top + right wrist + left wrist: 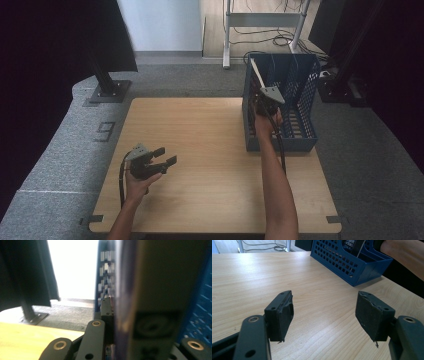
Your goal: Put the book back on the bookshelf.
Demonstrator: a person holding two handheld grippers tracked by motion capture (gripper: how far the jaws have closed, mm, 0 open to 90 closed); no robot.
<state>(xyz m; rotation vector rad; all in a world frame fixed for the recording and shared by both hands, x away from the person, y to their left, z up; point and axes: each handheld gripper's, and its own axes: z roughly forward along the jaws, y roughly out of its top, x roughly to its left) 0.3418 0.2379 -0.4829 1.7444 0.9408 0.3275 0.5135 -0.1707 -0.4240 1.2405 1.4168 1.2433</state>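
Stretching across the high view, the pale wooden surface sits on grey carpeted floor, with a dark curtain hanging at the far left and a black stand foot bolted down just off the surface's far-left corner. A number nine is marked on the carpet beside the left edge. Near the front left of the surface, the left claw hovers low in the person's hand, its jaws spread wide with bare wood between them; in the left gripper view its two black pads stand well apart and point toward the blue basket. Behind the surface, a white wall panel and the metal legs of another table stand over a tangle of cables on the floor. At the far right of the surface stands the blue basket, a perforated file rack with upright dividers. The right claw reaches into its left side, pinching a thin flat book that rises tilted out of the basket; in the right gripper view the book is blurred and stands on edge between the jaws, with blue lattice wall just beside it. Dark equipment lines the right edge of the room.
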